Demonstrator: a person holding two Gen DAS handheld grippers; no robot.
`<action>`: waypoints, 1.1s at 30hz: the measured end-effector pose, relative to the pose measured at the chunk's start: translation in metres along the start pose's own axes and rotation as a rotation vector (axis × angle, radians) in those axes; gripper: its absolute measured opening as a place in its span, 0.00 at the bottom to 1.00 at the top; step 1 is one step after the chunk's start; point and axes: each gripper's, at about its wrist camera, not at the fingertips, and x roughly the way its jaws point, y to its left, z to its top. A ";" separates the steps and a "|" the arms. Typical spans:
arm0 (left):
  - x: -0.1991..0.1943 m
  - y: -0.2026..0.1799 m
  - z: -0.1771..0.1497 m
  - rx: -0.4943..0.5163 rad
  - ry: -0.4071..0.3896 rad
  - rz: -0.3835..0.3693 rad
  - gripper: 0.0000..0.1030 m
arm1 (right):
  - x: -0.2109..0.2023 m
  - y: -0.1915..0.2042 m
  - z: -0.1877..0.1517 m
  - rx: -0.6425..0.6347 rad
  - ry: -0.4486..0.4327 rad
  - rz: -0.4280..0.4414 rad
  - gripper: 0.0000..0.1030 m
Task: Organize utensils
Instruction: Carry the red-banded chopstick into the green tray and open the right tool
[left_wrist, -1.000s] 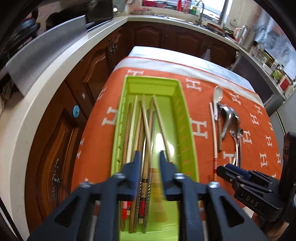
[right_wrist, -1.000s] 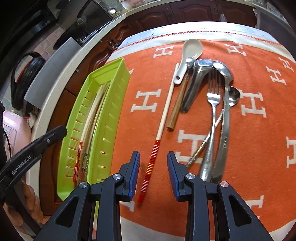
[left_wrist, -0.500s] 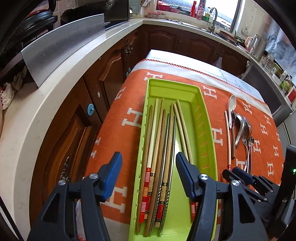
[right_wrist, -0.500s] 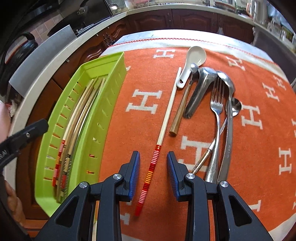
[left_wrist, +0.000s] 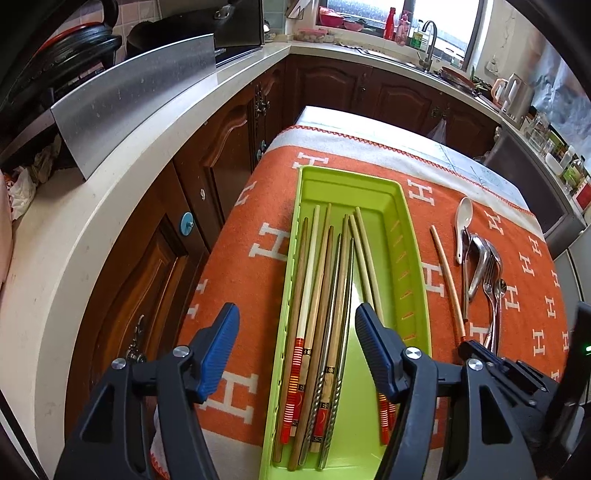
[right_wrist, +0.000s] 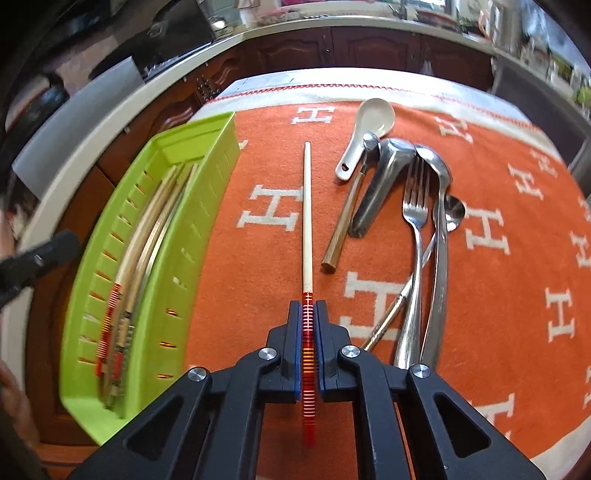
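Note:
A green tray (left_wrist: 415, 280) on the orange cloth holds several chopsticks (left_wrist: 321, 295); it also shows in the right wrist view (right_wrist: 207, 206). My left gripper (left_wrist: 295, 347) is open and empty above the tray's near end. My right gripper (right_wrist: 307, 317) is shut on the red-striped end of a pale chopstick (right_wrist: 307, 221), which lies along the cloth right of the tray. A white ceramic spoon (right_wrist: 369, 129), a brown chopstick (right_wrist: 341, 225), a fork (right_wrist: 415, 229) and metal spoons (right_wrist: 439, 221) lie in a heap to the right.
The orange cloth (right_wrist: 498, 295) covers a small table beside a white counter (left_wrist: 92, 221) and dark wood cabinets (left_wrist: 221, 155). The table's left edge runs close by the tray. The right gripper body (left_wrist: 517, 373) shows at the right of the left wrist view.
My left gripper has opened wide and drawn back from the tray. My right gripper has moved onto the pale chopstick and closed on its striped end.

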 end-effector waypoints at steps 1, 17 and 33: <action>0.000 0.001 0.000 -0.004 0.002 0.000 0.64 | -0.004 -0.003 0.001 0.014 -0.002 0.018 0.05; -0.007 0.009 0.005 -0.006 -0.028 0.088 0.67 | -0.088 0.020 0.037 0.057 -0.008 0.284 0.05; -0.026 0.028 0.017 -0.044 -0.078 0.123 0.71 | -0.084 0.104 0.060 -0.044 0.041 0.253 0.06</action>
